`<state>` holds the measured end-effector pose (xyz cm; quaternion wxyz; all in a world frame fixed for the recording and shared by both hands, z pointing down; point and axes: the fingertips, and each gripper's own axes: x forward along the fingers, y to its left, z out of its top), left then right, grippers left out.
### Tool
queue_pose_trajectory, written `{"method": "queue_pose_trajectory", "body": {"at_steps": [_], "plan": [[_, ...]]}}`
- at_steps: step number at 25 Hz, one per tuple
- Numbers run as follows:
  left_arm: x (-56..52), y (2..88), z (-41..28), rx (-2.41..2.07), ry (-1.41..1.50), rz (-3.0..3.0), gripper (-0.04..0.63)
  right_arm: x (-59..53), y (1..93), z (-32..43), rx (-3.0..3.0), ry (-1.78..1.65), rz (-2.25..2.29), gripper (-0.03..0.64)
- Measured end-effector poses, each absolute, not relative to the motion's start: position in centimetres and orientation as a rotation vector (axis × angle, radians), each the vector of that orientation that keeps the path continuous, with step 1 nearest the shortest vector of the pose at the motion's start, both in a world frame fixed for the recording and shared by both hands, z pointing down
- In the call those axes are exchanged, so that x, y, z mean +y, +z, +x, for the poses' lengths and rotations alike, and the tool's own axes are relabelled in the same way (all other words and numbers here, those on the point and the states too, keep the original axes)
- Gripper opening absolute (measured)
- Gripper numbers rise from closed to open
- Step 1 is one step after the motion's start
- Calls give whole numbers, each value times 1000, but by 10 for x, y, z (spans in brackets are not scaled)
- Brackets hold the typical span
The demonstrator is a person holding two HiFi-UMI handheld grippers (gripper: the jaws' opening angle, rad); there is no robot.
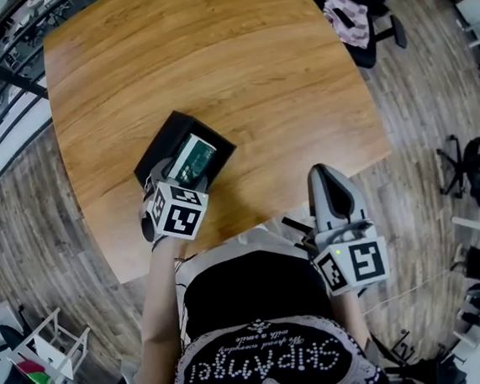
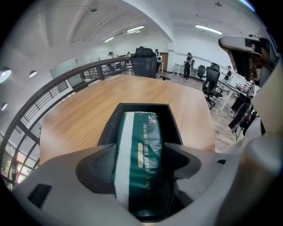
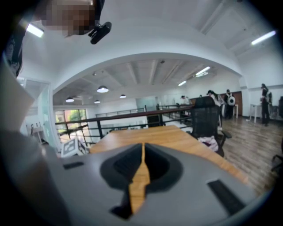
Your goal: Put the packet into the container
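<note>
Packet (image 2: pixel 141 132), green with a white stripe, lies over the wide wooden worktop (image 1: pixel 237 69), its far end in the black container (image 1: pixel 166 139). The left gripper (image 2: pixel 139 161) clamps its near end between the fingers (image 2: pixel 99 167). The right gripper (image 3: pixel 142 152) has its fingers (image 3: pixel 124 165) pressed together, empty.

Wooden table (image 1: pixel 254 76), black office chair (image 3: pixel 205 115), dark railing (image 2: pixel 44 93).

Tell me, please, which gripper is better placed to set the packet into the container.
Left gripper: its fingers are shut on the green packet, already partly inside the black container. The right gripper is shut, empty, aside.
</note>
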<state>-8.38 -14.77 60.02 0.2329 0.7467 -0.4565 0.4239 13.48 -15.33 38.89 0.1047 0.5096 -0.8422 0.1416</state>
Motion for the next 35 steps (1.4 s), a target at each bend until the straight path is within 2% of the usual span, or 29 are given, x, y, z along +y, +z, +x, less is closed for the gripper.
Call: {"method": "queue_pose_trajectory", "body": {"at_steps": [25,28,33,35], "plan": [[-156,538,-87,-1369,871,2136,353,-157,389,140,-2500,461,1505,40],[-159,529,-94,-1437,830,2129,254,-157,389,141,-2501,462,1498,40],[-158,522,-97,-1475,771,2127,208,-157,389,139,-2513,459,1484,40],[-158,517,-98,-1506,759,2131,163,-157,388,139,-2516,458,1479,40]]}}
